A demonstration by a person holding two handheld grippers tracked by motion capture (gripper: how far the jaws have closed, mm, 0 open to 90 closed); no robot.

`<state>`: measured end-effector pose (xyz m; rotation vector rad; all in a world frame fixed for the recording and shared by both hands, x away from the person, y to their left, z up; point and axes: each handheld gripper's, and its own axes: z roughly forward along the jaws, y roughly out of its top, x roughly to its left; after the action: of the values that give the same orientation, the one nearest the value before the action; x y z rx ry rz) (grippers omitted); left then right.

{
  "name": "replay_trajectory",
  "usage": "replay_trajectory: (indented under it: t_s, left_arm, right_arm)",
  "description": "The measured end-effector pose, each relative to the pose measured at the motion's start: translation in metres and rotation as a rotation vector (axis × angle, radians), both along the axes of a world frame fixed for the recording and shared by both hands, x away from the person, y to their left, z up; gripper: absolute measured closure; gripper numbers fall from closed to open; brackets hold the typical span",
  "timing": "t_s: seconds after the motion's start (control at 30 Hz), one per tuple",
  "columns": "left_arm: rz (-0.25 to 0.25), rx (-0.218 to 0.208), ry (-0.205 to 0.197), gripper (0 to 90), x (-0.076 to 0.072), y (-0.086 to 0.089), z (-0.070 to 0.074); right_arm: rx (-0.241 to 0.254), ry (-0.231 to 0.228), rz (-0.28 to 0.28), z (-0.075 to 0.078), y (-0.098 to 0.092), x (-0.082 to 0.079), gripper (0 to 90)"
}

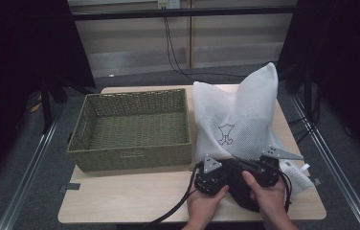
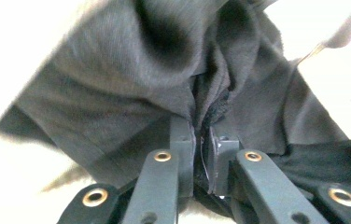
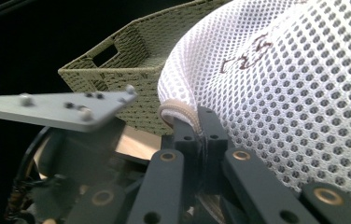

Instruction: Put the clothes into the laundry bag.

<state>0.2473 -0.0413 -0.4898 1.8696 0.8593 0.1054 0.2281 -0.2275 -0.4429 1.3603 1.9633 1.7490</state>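
Dark grey cloth [image 2: 131, 79] pinched between the left gripper's [image 2: 202, 140] closed fingers, white mesh bag's [image 3: 285, 88] edge between the right gripper's [image 3: 200, 123].

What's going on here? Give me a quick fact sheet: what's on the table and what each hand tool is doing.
Table: light wood
Basket: green woven, nothing seen inside, at left
Mesh bag: white, stuffed, standing beside the basket
Dark cloth: grey, bunched near the front edge
Left gripper: shut on the dark cloth
Right gripper: shut on the mesh bag's rim
Hands: close together in front of the bag
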Motion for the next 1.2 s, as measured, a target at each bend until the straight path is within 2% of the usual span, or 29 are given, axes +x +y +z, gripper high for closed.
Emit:
replay_trajectory:
  t_s: [0.07,0.1,0.17,0.23,0.27,0.3,0.33,0.37,0.4,0.43,0.47,0.5,0.53,0.57,0.6,0.63,0.67,0.73,0.8,0.83,0.93,1.0,1.03,1.07,1.1,1.2]
  left_arm:
    - [-0.020,-0.069,-0.050,83.7,-0.003,0.001,0.009]
    - [-0.017,-0.110,-0.090,83.8,-0.005,0.001,0.016]
    - [-0.034,-0.165,-0.203,83.8,-0.007,0.000,0.031]
    - [-0.005,-0.168,-0.227,83.8,-0.003,-0.003,0.038]
    - [0.049,-0.167,-0.235,83.8,0.001,-0.005,0.037]
    - [0.137,-0.120,-0.240,83.9,0.006,-0.007,0.032]
    - [0.171,-0.078,-0.240,84.0,0.011,-0.006,0.026]
    - [0.240,-0.037,-0.187,84.0,0.020,-0.005,0.014]
    - [0.237,-0.012,-0.132,83.8,0.027,-0.002,0.005]
    - [0.240,0.010,-0.047,83.5,0.034,0.001,-0.005]
    - [0.216,-0.001,0.013,82.9,0.039,0.007,-0.010]
    - [0.177,-0.038,0.013,81.9,0.038,0.011,-0.007]
    - [0.146,-0.039,-0.005,78.6,0.035,0.011,-0.003]
    - [0.130,-0.043,-0.020,70.4,0.032,0.011,0.000]
    - [0.094,-0.036,-0.032,61.5,0.027,0.012,0.004]
    - [0.063,-0.025,-0.030,51.2,0.022,0.014,0.007]
    - [0.047,-0.032,-0.026,42.5,0.016,0.016,0.008]
    - [0.013,-0.045,-0.006,30.9,0.005,0.021,0.009]
    - [-0.014,-0.032,0.020,25.5,-0.007,0.022,0.007]
    - [-0.040,-0.010,0.039,24.5,-0.011,0.019,0.005]
    - [-0.103,0.106,0.068,17.4,-0.017,-0.003,-0.006]
    - [-0.082,0.199,0.087,17.4,-0.017,-0.018,-0.010]
    - [-0.057,0.230,0.065,21.6,-0.016,-0.022,-0.009]
    - [-0.052,0.250,0.059,30.5,-0.015,-0.023,-0.008]
    - [-0.063,0.258,0.054,36.3,-0.013,-0.025,-0.008]
    - [-0.091,0.204,0.069,70.1,-0.007,-0.023,-0.006]
  right_arm:
    - [-0.008,-0.015,0.007,0.003,0.001,-0.002,88.9]
    - [-0.011,-0.032,0.013,0.005,0.002,-0.004,88.8]
    - [-0.012,-0.067,0.026,0.012,0.004,-0.009,88.8]
    - [-0.015,-0.110,0.034,0.019,0.005,-0.015,88.9]
    - [-0.015,-0.122,0.033,0.022,0.005,-0.018,88.9]
    - [-0.022,-0.128,0.032,0.024,0.005,-0.020,88.9]
    - [-0.038,-0.125,0.029,0.024,0.004,-0.021,88.9]
    - [-0.044,-0.116,0.028,0.022,0.004,-0.020,88.9]
    - [-0.041,-0.089,0.014,0.017,0.002,-0.018,88.9]
    - [-0.033,-0.069,0.005,0.013,0.000,-0.016,88.9]
    - [-0.016,-0.041,0.001,0.008,-0.003,-0.013,88.9]
    - [-0.007,-0.021,-0.003,0.005,-0.006,-0.010,88.9]
    - [0.006,-0.008,-0.013,0.002,-0.009,-0.007,88.9]
    - [0.011,-0.004,-0.017,0.000,-0.012,-0.004,88.9]
    - [0.009,-0.001,-0.017,0.000,-0.013,-0.003,88.9]
    - [0.012,0.003,-0.023,-0.001,-0.014,-0.001,88.9]
    - [0.016,0.005,-0.023,-0.001,-0.014,0.000,88.9]
    - [0.013,0.005,-0.021,-0.001,-0.014,0.000,88.9]
    - [0.013,0.003,-0.021,-0.001,-0.013,0.001,88.9]
    - [0.009,0.003,-0.019,-0.001,-0.013,0.001,88.9]
    - [0.009,0.009,-0.015,-0.003,-0.009,0.002,88.8]
    - [0.006,0.012,-0.005,-0.004,-0.006,0.003,88.9]
    - [0.009,0.019,-0.007,-0.005,-0.004,0.002,88.8]
    - [0.000,0.015,-0.003,-0.006,-0.004,0.002,88.8]
    - [0.005,0.020,-0.004,-0.006,-0.003,0.001,88.9]
    - [0.005,0.023,-0.002,-0.008,-0.004,0.003,88.8]
